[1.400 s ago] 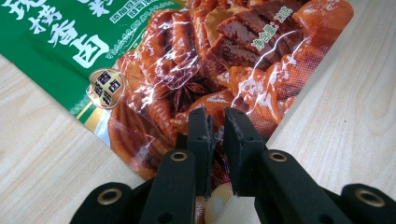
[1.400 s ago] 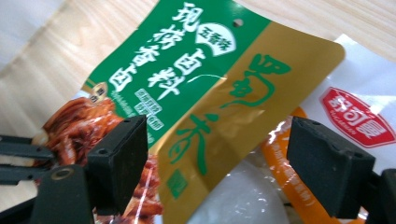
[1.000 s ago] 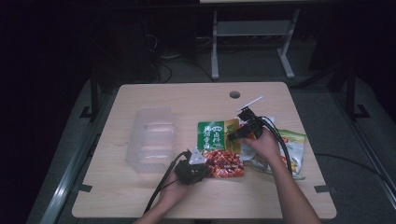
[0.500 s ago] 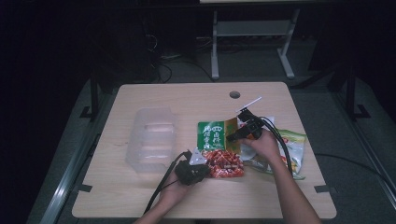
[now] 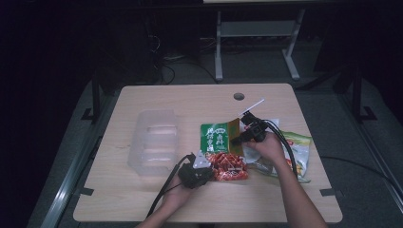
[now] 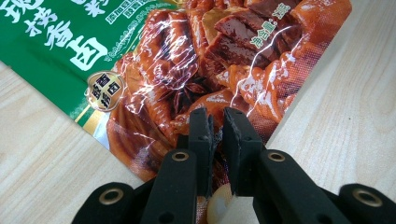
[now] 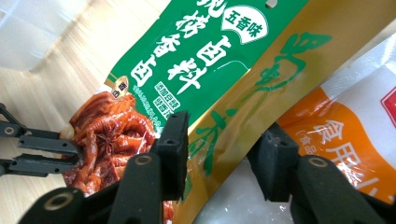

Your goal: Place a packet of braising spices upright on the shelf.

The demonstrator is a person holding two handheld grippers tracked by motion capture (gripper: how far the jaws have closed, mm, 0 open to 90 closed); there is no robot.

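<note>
A seasoning packet (image 5: 219, 141), green on top and red below with a gold side, lies at the middle of the table. My left gripper (image 5: 205, 164) is shut on its red bottom edge (image 6: 187, 56), and the jaws (image 6: 217, 119) pinch the foil. My right gripper (image 5: 239, 138) is at the packet's raised gold right edge. Its jaws (image 7: 226, 140) have just been closing and straddle that gold edge (image 7: 233, 107), with a gap still showing on the right side. The left gripper (image 7: 74, 154) shows at the far left of the right gripper view, clamped on the red part.
A clear plastic container (image 5: 154, 140) stands to the left of the packet. An orange-and-white snack bag (image 5: 298, 145) lies under my right hand, close behind the jaws (image 7: 355, 116). A round cable hole (image 5: 238, 96) is near the table's far edge.
Both hands have stayed where they were. The packet's gold right edge stays lifted at the right gripper, and nothing else on the table has shifted.
</note>
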